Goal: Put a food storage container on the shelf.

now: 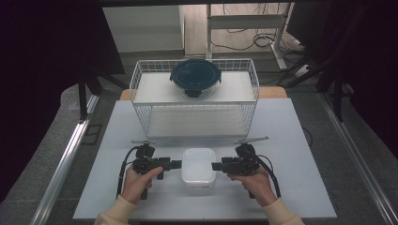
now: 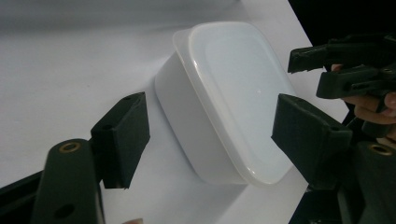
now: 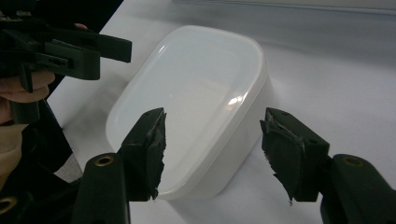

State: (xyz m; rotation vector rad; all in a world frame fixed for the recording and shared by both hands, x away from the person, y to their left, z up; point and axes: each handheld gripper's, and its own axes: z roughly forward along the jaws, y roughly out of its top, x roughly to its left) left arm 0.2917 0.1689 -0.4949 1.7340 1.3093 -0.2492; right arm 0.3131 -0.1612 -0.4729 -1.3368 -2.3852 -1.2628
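A white lidded plastic container [image 1: 199, 165] with rounded corners sits on the white table [image 1: 291, 187] near the front edge. From its left, my left gripper [image 1: 176, 164] points at it, level with its side. The left gripper view has the open jaws [image 2: 210, 121] standing either side of the container's [image 2: 229, 93] near wall without touching it. My right gripper [image 1: 216, 166] faces it from the right. Its open jaws [image 3: 215, 123] straddle a corner of the container [image 3: 196, 88]; one pad hangs over the lid and the other is out beside the wall.
A white wire basket [image 1: 195, 112] stands at the back of the table with a round glass container with a dark blue lid [image 1: 195, 77] on its upper shelf. Dark floor lies beyond the table edges on both sides.
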